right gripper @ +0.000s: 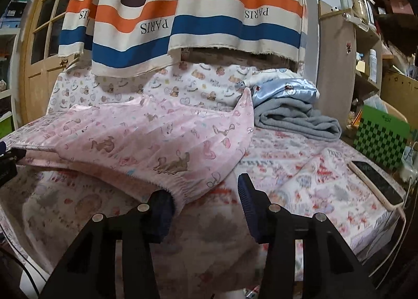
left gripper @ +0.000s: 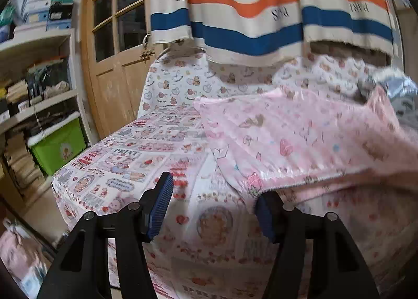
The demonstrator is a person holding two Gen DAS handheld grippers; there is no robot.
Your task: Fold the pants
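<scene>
The pink printed pants point(right gripper: 146, 139) lie spread across the bed's patterned sheet point(right gripper: 313, 184), waistband toward me. They also show in the left wrist view point(left gripper: 308, 137), at the right. My left gripper point(left gripper: 216, 207) is open; its right finger touches the pants' near edge and nothing is between the pads. My right gripper point(right gripper: 203, 202) is open; its left finger point(right gripper: 162, 207) sits against the elastic waistband corner, and the right finger point(right gripper: 248, 202) stands clear of the cloth over the sheet.
A grey blanket point(right gripper: 295, 121) and blue satin cloth point(right gripper: 284, 90) are piled at the back right. A phone point(right gripper: 376, 184) lies at the bed's right edge beside a green checkered box point(right gripper: 378, 137). A striped curtain point(right gripper: 183, 17) hangs behind. Shelves point(left gripper: 39, 95) and a wooden door point(left gripper: 115, 37) stand left.
</scene>
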